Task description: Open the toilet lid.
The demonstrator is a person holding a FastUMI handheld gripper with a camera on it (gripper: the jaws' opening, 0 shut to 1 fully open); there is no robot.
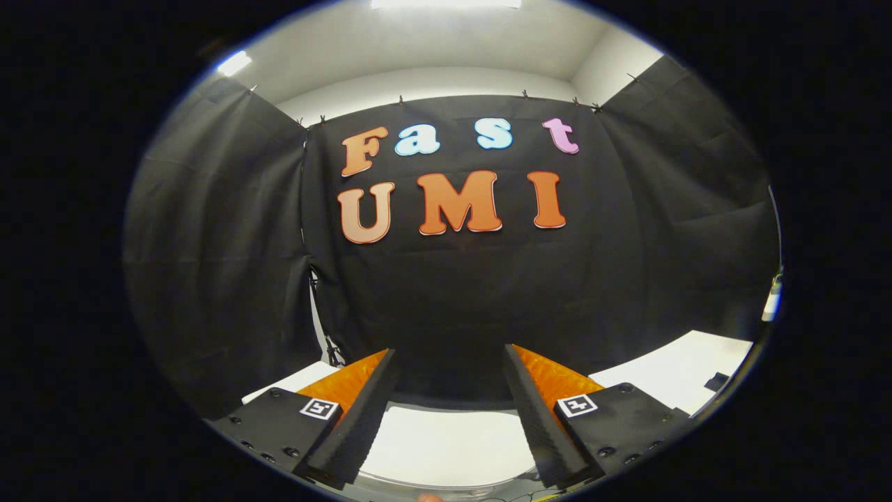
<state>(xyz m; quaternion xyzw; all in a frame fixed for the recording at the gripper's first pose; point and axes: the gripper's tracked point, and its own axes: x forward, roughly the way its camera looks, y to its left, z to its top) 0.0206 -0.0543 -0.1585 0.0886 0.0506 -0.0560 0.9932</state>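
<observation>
1. No container can be made out; a white surface [446, 439] lies low between and beyond the fingers, and whether it is the toilet lid cannot be told.
2. The gripper [449, 359] has its fingers [362, 408] well apart, with nothing between them and nothing touched (each finger base carries a small square marker [319, 408]).
3. The white surface looks flat, smooth and plain, reaching back to the black cloth wall [453, 293].
4. More white surface [676, 373] lies beyond the right finger, with a small dark object [716, 381] on it.
</observation>
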